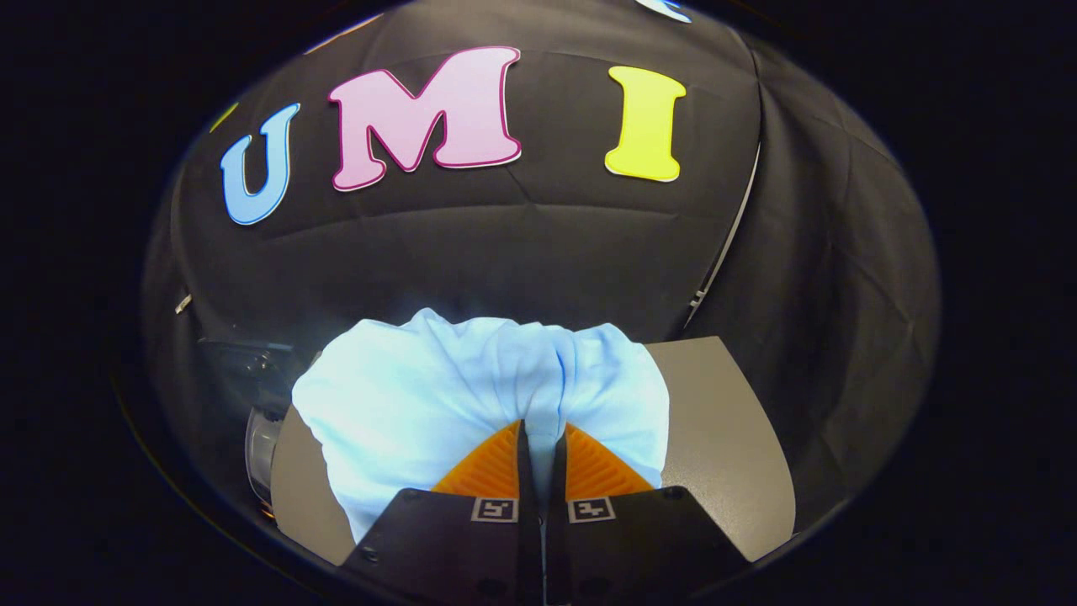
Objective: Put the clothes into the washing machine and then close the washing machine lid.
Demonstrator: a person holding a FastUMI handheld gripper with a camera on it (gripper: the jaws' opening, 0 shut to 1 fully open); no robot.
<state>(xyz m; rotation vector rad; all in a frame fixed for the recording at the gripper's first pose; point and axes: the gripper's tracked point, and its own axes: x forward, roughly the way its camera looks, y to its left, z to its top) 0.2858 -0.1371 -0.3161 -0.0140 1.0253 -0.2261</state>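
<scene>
tool [539, 438] fingers pinch a fold of pale blue cloth [437, 396] bunched ahead, above the grey washer top [724, 438].

Bright light washes out the pale cloth [471, 396] to a near-white glare, the dark wall [538, 244] behind stays dim, and straight lines bow outward.

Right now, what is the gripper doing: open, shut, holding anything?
Gripper: shut on the light blue garment, a fold of it pinched between both fingers, above the grey surface.

Bunched pale-blue garment [437, 396] over grey washer top [724, 438]
</scene>
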